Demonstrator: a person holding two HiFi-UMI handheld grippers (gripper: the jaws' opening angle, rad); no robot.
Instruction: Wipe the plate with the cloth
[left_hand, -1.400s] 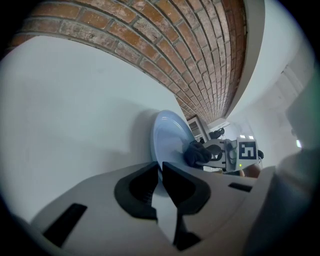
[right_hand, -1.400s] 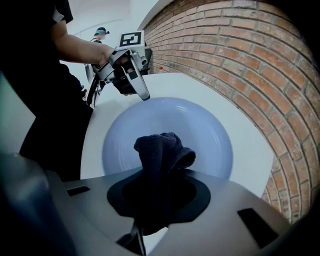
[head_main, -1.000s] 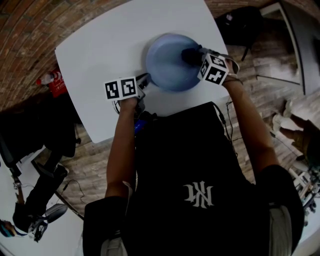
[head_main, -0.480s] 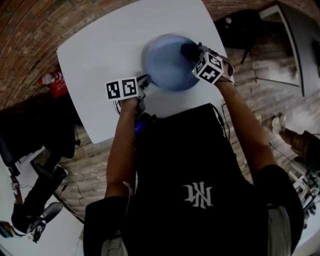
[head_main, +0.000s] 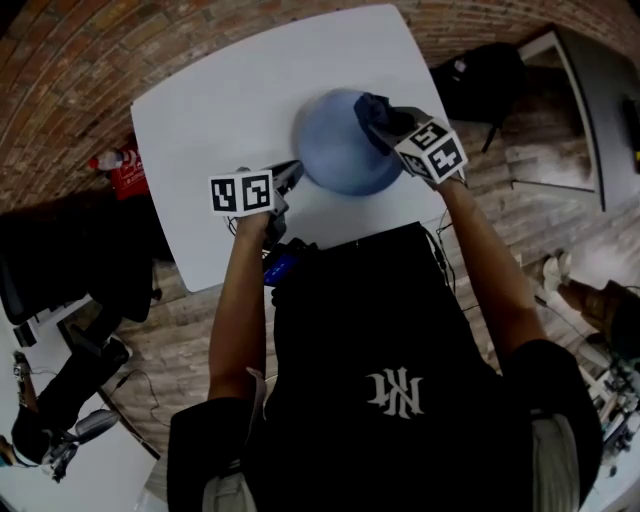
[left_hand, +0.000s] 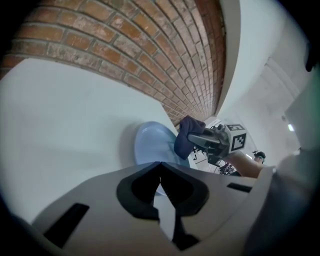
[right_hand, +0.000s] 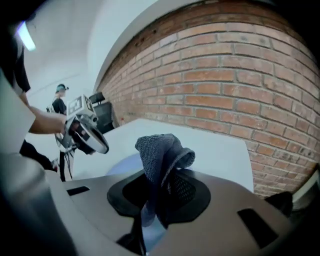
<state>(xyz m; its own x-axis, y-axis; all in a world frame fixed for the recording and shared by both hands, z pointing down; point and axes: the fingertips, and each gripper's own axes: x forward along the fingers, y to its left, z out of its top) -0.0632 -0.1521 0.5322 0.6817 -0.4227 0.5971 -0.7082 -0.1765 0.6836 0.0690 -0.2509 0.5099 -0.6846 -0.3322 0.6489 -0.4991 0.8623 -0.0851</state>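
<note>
Right, the white table (head_main: 210, 110) sits square against a red brick wall (right_hand: 240, 80), its top bare apart from one pale blue plate (head_main: 335, 150) near the edge closest to the person. The left gripper (head_main: 290, 175) hovers just beside the plate's left rim; its jaws have just been closing and now meet tip to tip with nothing between them, the plate showing beyond them. Over on the other side, the right gripper (head_main: 385, 125) is clamped on the dark blue cloth (head_main: 372, 110), and the cloth is bunched up and lifted clear above the plate's far right part, folds flopping over the jaws in the right gripper view.

Round the room: a red-and-white object (head_main: 125, 170) lies by the table's left edge, low against the brick. Something black and bulky (head_main: 480, 65) stands off the table's right corner. A second white surface (head_main: 90, 470) pokes in at the lower left, with dark gear lying on it. Farther back, another person (right_hand: 61, 102) stands by a pale wall.
</note>
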